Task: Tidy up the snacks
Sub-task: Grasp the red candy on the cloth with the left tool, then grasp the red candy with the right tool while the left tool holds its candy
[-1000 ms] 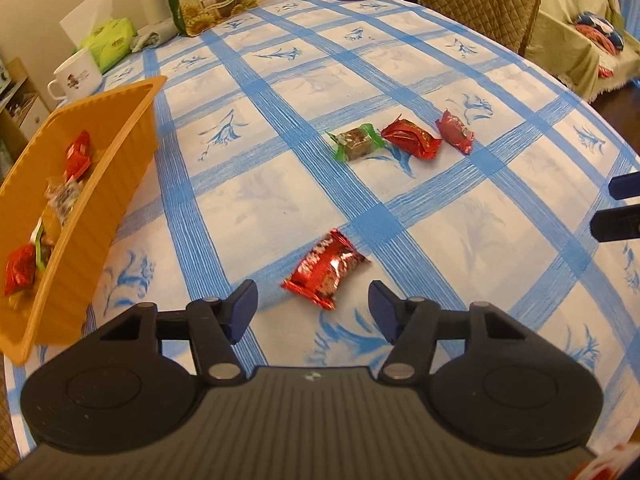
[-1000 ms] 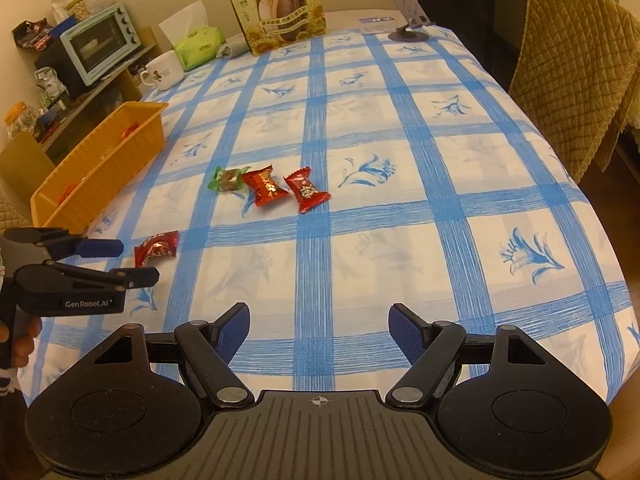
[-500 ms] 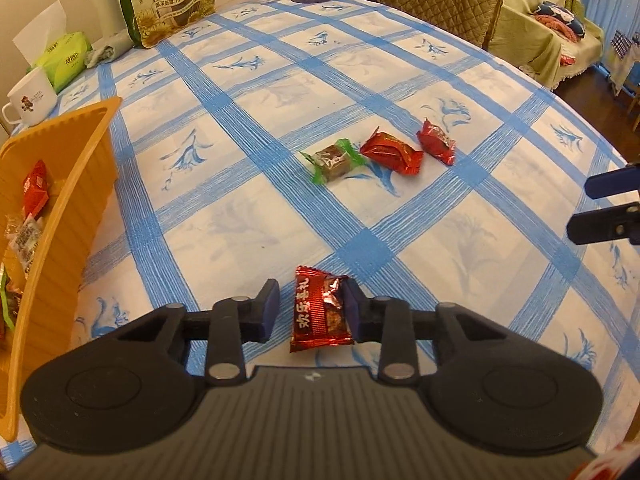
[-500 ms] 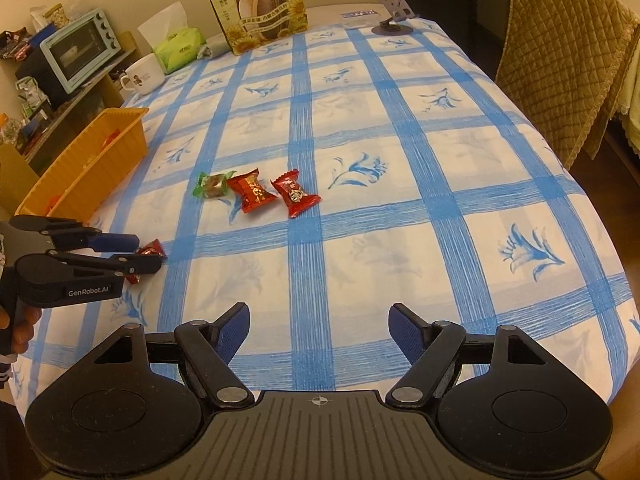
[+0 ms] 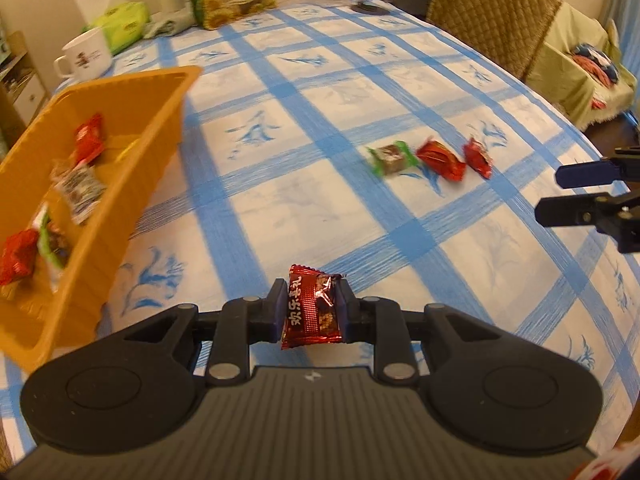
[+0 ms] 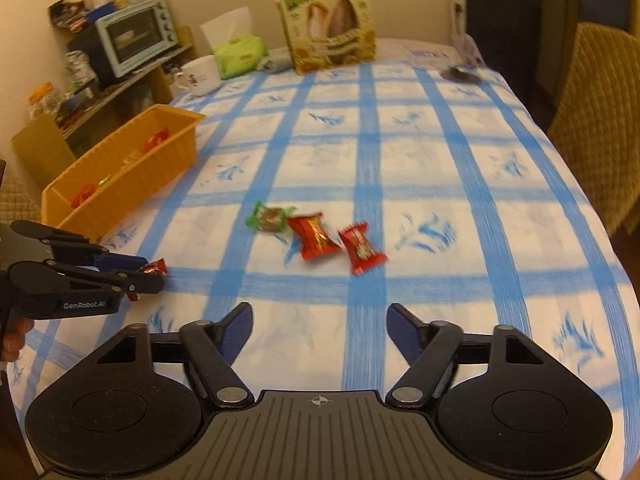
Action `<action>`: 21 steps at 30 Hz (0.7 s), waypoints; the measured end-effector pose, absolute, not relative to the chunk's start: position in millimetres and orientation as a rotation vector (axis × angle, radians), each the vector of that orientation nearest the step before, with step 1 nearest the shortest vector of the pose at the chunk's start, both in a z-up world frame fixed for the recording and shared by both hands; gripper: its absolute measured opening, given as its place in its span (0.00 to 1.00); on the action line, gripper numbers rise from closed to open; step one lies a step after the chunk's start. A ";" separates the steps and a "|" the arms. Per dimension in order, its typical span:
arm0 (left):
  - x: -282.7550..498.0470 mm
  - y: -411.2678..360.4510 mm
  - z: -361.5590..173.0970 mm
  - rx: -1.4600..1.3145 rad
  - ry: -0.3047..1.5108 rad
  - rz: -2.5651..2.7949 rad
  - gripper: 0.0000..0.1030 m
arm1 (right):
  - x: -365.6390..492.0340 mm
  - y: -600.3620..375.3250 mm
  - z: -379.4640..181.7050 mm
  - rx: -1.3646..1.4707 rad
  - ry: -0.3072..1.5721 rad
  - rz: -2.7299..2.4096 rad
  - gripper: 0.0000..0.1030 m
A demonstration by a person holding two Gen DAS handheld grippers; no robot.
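Observation:
My left gripper (image 5: pixel 310 312) is shut on a dark red candy packet (image 5: pixel 312 308) and holds it above the tablecloth; it also shows in the right wrist view (image 6: pixel 150 274). The orange basket (image 5: pixel 132 184) stands to its left with several wrapped snacks inside. Three snacks lie in a row mid-table: a green-wrapped one (image 6: pixel 270 219), a red one (image 6: pixel 313 235) and another red one (image 6: pixel 361 247). My right gripper (image 6: pixel 320 334) is open and empty, near the table's front edge, short of that row.
A large sunflower-seed box (image 6: pixel 330 26), a green tissue pack (image 6: pixel 239 54) and a white mug (image 6: pixel 198 74) stand at the table's far end. A quilted chair (image 6: pixel 596 120) is at the right edge. A shelf with a toaster oven (image 6: pixel 136 40) is at the left.
My left gripper closed on the dark red packet and lifted it off the cloth, turning toward the basket. My right gripper moved forward toward the three snacks, staying open.

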State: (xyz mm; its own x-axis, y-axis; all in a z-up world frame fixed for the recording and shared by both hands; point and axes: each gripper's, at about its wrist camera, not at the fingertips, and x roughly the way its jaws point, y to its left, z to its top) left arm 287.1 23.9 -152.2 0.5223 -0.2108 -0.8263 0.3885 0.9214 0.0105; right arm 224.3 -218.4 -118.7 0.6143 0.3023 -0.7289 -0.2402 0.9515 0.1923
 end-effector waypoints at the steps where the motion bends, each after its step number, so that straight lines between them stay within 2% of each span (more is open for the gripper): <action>1: 286.3 28.9 -150.1 0.194 0.955 -0.346 0.22 | 229.9 -214.9 -119.3 0.064 0.851 0.332 0.54; 3: 284.1 37.4 -146.4 0.177 0.951 -0.319 0.22 | 241.7 -208.7 -121.8 0.039 0.843 0.355 0.49; 6: 279.2 47.8 -142.4 0.153 0.949 -0.282 0.22 | 260.4 -199.9 -128.1 -0.008 0.841 0.389 0.34; 7: 277.5 51.0 -141.4 0.146 0.949 -0.272 0.22 | 267.4 -197.6 -131.3 -0.022 0.847 0.401 0.31; 21: 252.7 86.9 -134.7 0.087 0.958 -0.146 0.22 | 323.6 -180.2 -155.7 -0.176 0.882 0.459 0.30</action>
State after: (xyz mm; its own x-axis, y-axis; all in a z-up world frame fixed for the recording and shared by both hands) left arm 252.7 86.9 -134.7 0.5660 -0.0858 -0.8199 0.1624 0.9867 0.0088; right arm 323.6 -180.2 -155.7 0.5465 0.3134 -0.7766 -0.4557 0.8893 0.0382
